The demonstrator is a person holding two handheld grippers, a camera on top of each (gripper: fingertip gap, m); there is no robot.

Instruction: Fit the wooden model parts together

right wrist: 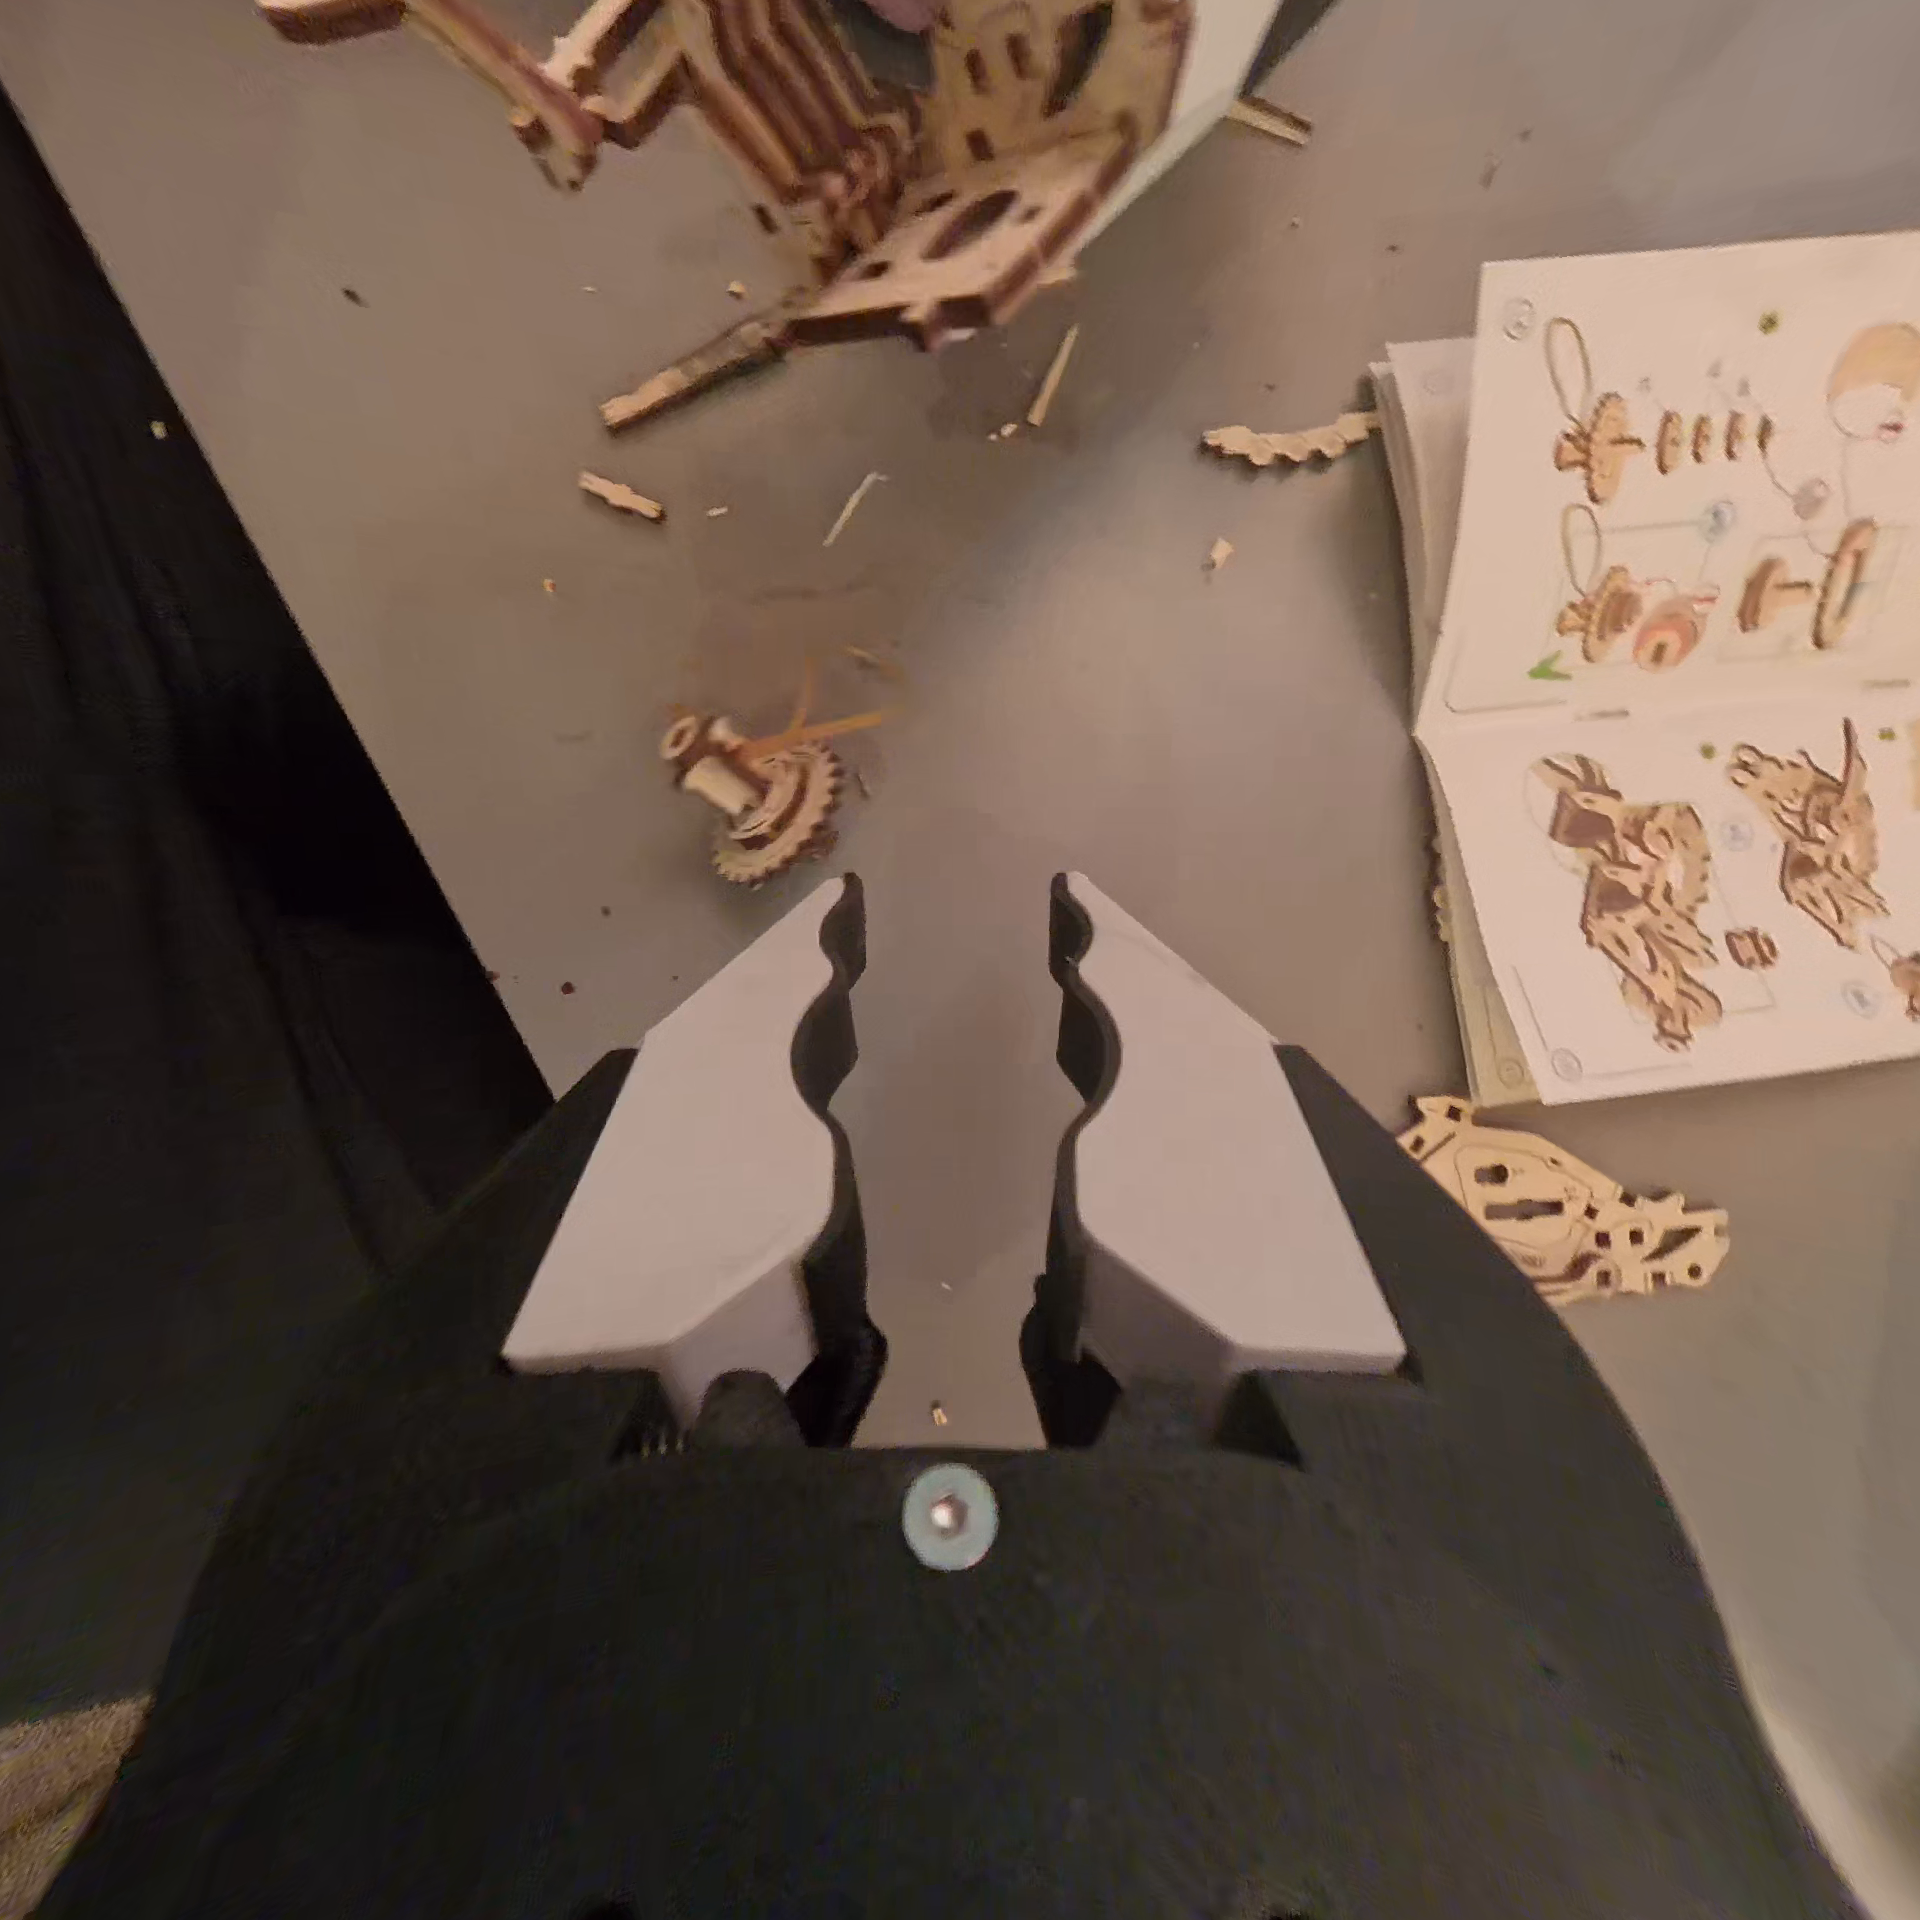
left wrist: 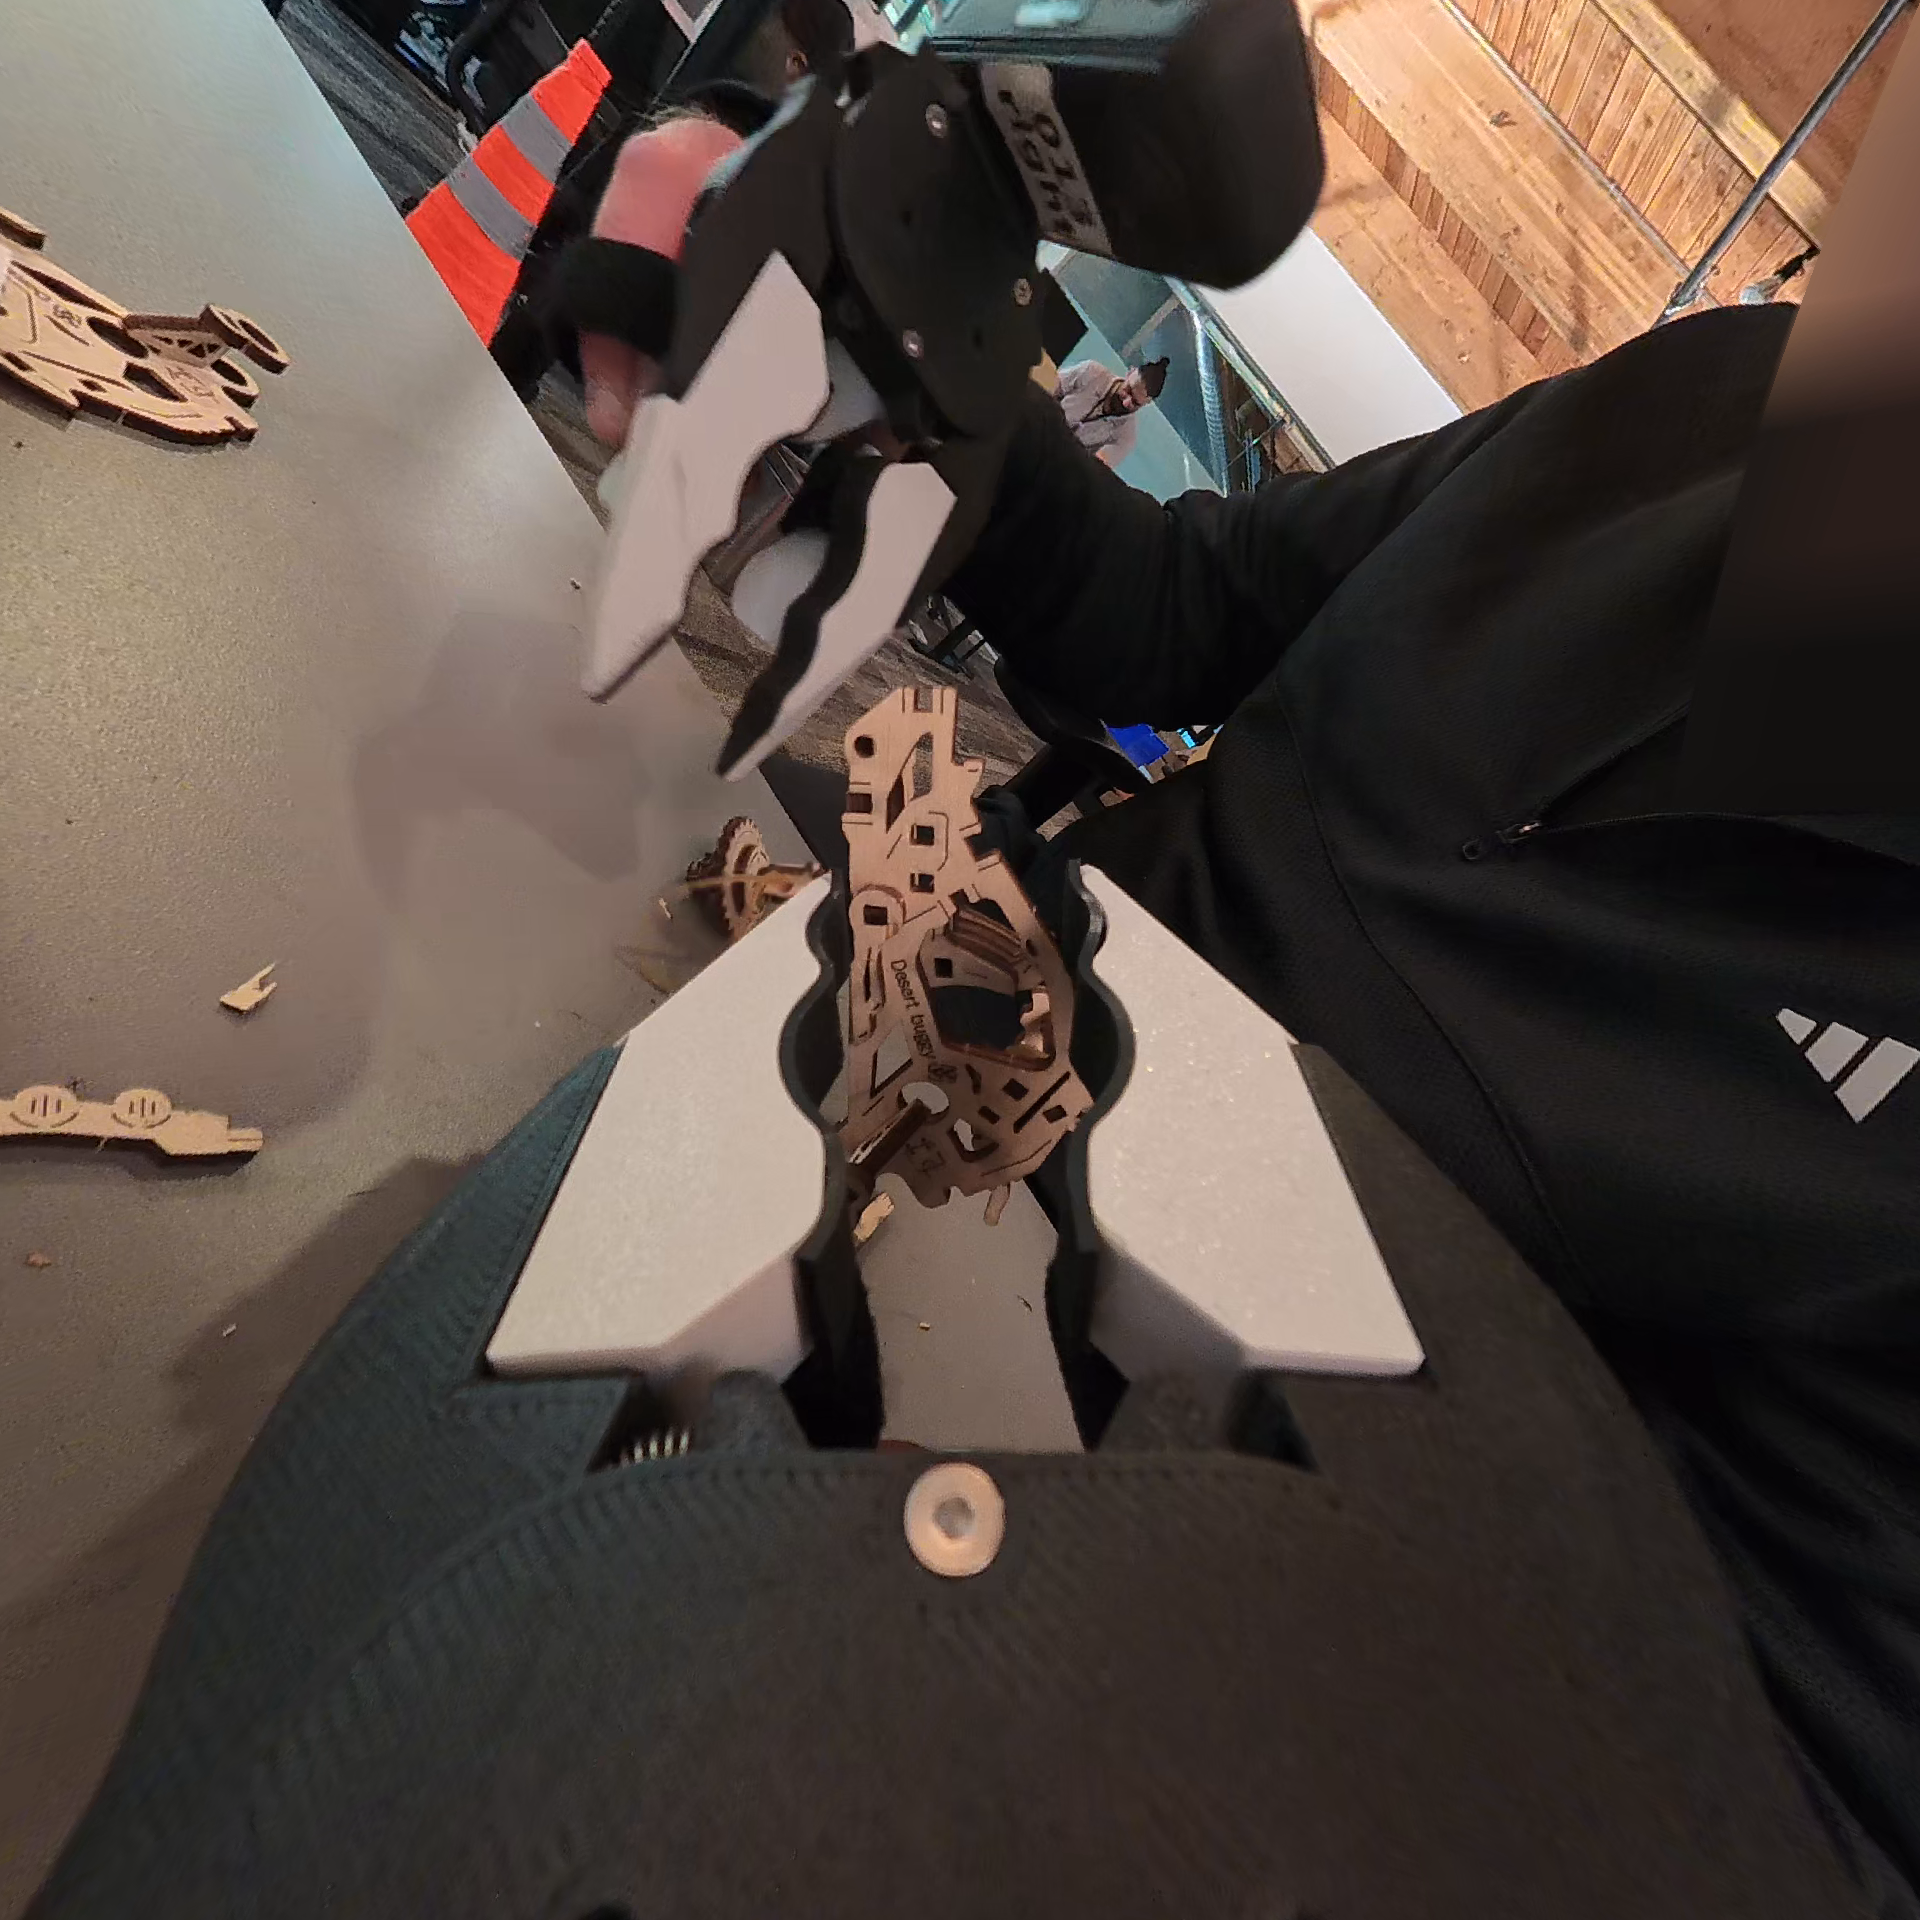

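One wooden model (left wrist: 951, 997) sits clamped between the left claw (left wrist: 956, 883) fingers.

wooden model (right wrist: 831, 177): blurred, cut by top edge | booklet (right wrist: 1683, 665): cut right

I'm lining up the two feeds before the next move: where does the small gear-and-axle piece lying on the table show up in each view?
Left wrist view: the gear-and-axle piece lies at centre, beside the left gripper fingertips, partly hidden.
Right wrist view: gear-and-axle piece left of centre, just beyond the open right gripper.
Shared landmark: the grey table edge near it.
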